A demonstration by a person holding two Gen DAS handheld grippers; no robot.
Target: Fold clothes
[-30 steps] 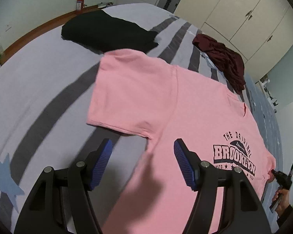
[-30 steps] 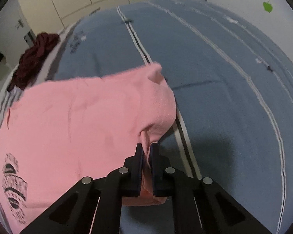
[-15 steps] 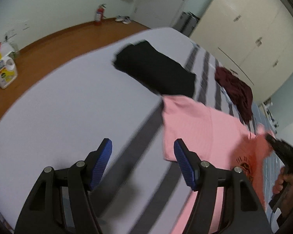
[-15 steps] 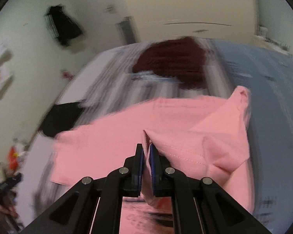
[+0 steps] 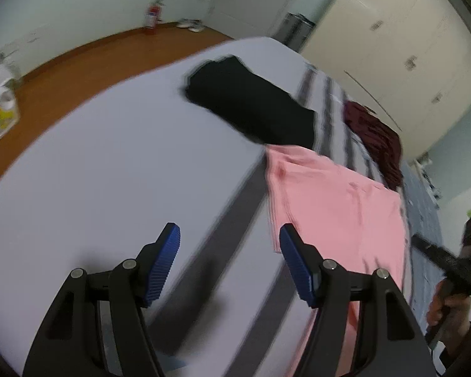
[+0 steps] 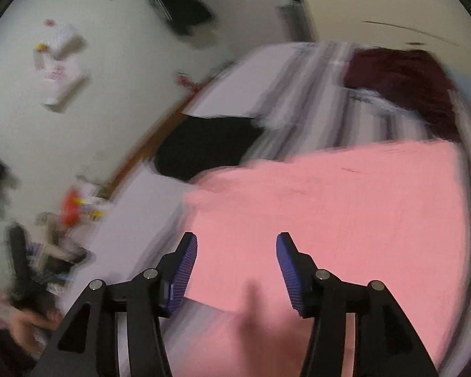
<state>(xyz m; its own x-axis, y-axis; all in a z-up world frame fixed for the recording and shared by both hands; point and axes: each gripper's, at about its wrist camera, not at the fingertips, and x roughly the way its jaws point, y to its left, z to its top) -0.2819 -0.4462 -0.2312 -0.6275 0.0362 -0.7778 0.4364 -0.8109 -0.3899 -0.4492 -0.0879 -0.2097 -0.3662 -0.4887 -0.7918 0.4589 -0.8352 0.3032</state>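
Right tongs [image 6: 235, 264] opening, pink shirt [image 6: 345, 207] released and folded over, left tongs [image 5: 229, 264] apart, still empty

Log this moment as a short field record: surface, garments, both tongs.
surface: bed, pale cover with grey stripes
being folded: pink T-shirt, lying folded over, plain side up
other garments: black garment just beyond the pink one; crumpled maroon garment farther off
left tongs: open, empty, above bare cover beside the shirt's edge
right tongs: jaws opening, no cloth pinched, above the shirt
image quality: motion blur in both views
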